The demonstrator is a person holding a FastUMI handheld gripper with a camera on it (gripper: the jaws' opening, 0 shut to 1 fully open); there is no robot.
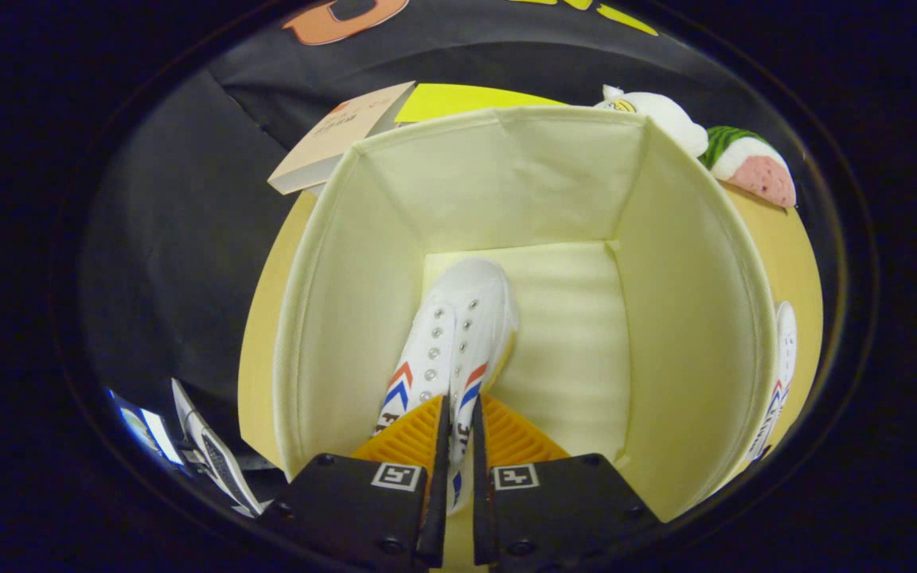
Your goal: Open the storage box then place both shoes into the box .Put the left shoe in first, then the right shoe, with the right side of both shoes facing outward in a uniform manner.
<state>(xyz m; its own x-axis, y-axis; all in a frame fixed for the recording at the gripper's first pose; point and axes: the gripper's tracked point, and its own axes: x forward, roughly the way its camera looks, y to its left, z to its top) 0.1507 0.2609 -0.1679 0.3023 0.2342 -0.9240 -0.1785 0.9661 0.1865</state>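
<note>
Gripper point(458, 434): the two fingers were seen drawn close together, with the heel-side upper of a white shoe pinched between them; a firm clench on that shoe was judged from the thin gap.
Shoe in the grasp point(458, 334): a white canvas high-top with metal eyelets and red and blue chevrons was held just ahead of the fingers, toe pointed away from them, down inside the box.
Contact with the floor: whether the sole was already resting on the box floor or was hanging just above it could not be told.
Storage box point(665, 263): the cream fabric box was found open, no lid being seen over it; its walls were wrapped around the gripped shoe on both sides and beyond it.
Free space in the box: the floor to the right of the gripped shoe was left bare, enough, it was judged, for a second shoe.
Second shoe point(781, 374): a matching white shoe was glimpsed outside the box, beyond its right wall, on the yellow table point(797, 247).
Clutter beyond the box: a book point(339, 135) and two soft toys point(705, 139) were noted past the far wall.
Done so far: the opening was judged complete, and the first shoe was being lowered in.
Left to do: the release, then the fetching and placing of the second shoe, facing alike.
</note>
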